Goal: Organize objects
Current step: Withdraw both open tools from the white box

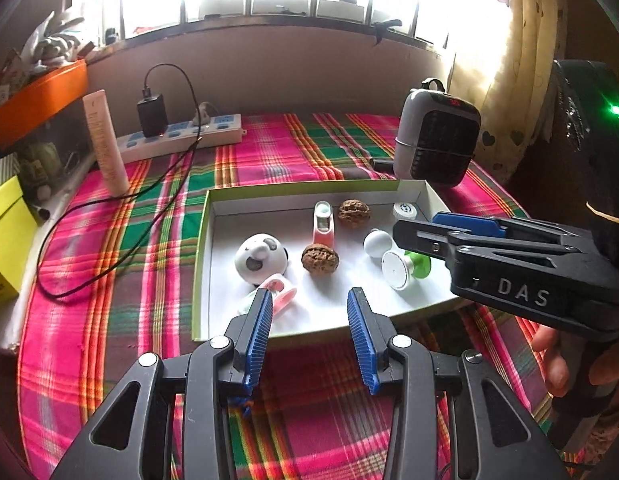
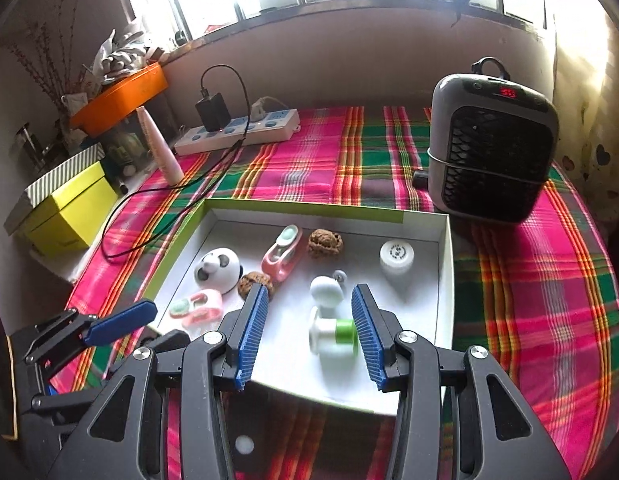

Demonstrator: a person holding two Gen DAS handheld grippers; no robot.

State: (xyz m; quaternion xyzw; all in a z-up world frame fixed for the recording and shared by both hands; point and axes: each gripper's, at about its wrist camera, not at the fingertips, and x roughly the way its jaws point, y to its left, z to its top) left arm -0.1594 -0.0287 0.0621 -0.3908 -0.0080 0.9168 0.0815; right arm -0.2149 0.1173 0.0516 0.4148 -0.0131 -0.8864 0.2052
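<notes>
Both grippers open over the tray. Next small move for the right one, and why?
Probably ease the right gripper down and close on the green-and-white spool. It lies on its side in the tray, already between the open jaws, nothing held yet.

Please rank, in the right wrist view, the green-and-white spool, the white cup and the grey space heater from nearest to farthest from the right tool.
1. Green-and-white spool: between the right tool fingers.
2. White cup: tray's far right.
3. Grey space heater: beyond the tray, right.
</notes>
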